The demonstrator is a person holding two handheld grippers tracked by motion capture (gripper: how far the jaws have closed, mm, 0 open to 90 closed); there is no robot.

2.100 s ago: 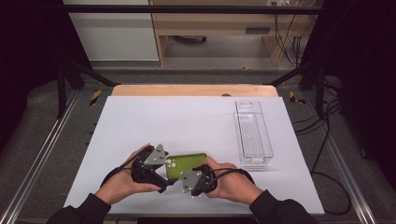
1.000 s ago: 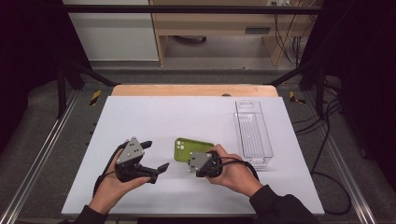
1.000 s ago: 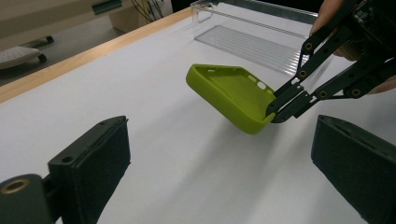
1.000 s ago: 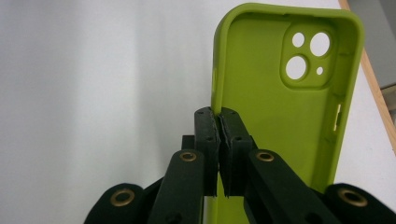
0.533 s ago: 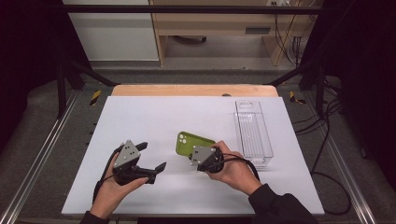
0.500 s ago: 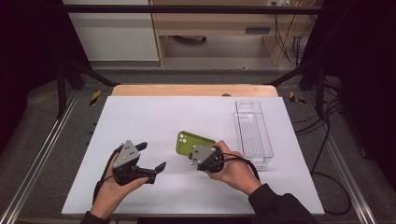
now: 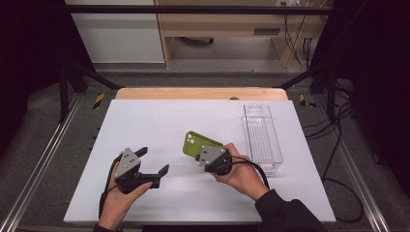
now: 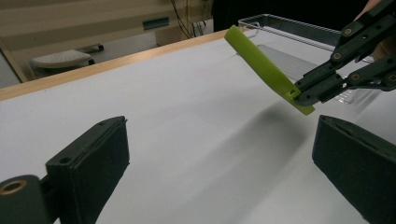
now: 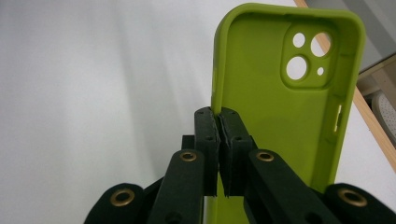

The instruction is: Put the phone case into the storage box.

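Note:
A lime-green phone case (image 7: pixel 198 144) is held off the white table, tilted, with its camera cutout at the far end. My right gripper (image 7: pixel 207 153) is shut on the case's side wall; in the right gripper view the pads (image 9: pixel 219 128) pinch the rim of the case (image 9: pixel 275 93), whose hollow inside faces the camera. My left gripper (image 7: pixel 155 162) stands open near the table's front left with nothing between its jaws. The left gripper view shows the case (image 8: pixel 266 70) edge-on in the air, gripped by the other gripper (image 8: pixel 299 93).
A clear plastic tray (image 7: pixel 262 137) lies lengthwise at the right of the white table top (image 7: pixel 159 121). A wooden strip (image 7: pixel 203 93) runs along the far edge. Metal rails flank both sides of the table.
The right gripper has lifted the case and carried it slightly toward the far left, tilting it up. The left gripper, which let go earlier, stays open at the front left.

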